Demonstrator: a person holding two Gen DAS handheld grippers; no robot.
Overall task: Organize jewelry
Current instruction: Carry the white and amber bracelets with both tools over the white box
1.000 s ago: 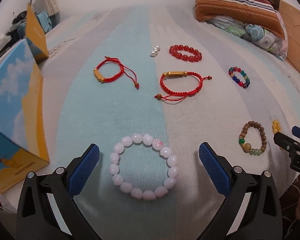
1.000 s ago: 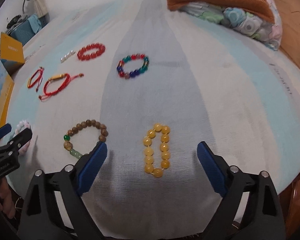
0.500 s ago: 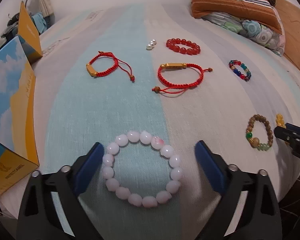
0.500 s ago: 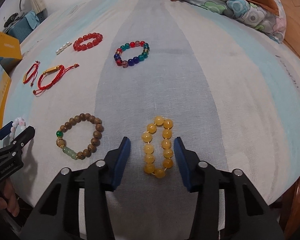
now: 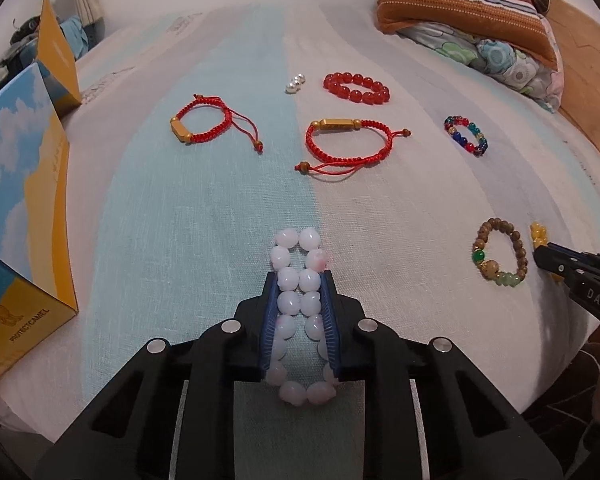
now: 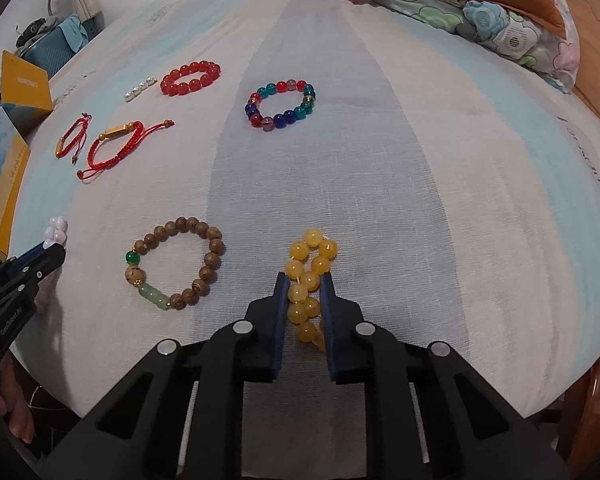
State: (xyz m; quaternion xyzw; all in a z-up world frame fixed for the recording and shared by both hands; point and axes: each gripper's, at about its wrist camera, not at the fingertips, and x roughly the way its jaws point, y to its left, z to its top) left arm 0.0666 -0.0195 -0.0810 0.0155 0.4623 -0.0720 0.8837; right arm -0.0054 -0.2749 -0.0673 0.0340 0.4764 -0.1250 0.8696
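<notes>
The left gripper [image 5: 300,280] has just been closing and pinches the pink bracelet [image 5: 300,276] at six o'clock on the bedsheet [image 5: 400,208]. The right gripper [image 6: 305,280] pinches the yellow bracelet [image 6: 310,264], the wooden bracelet [image 6: 176,268] lying at its nine o'clock.

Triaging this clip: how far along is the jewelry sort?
Done: nothing looks put away; every piece lies on the bedsheet.

In hand: the left tongs have just been closing and now squeeze the pink bead bracelet; the right tongs likewise pinch the yellow bead bracelet. Neither is lifted.

Left: wooden bead bracelet, multicolour one, red bead one, two red cords, pearls.
</notes>
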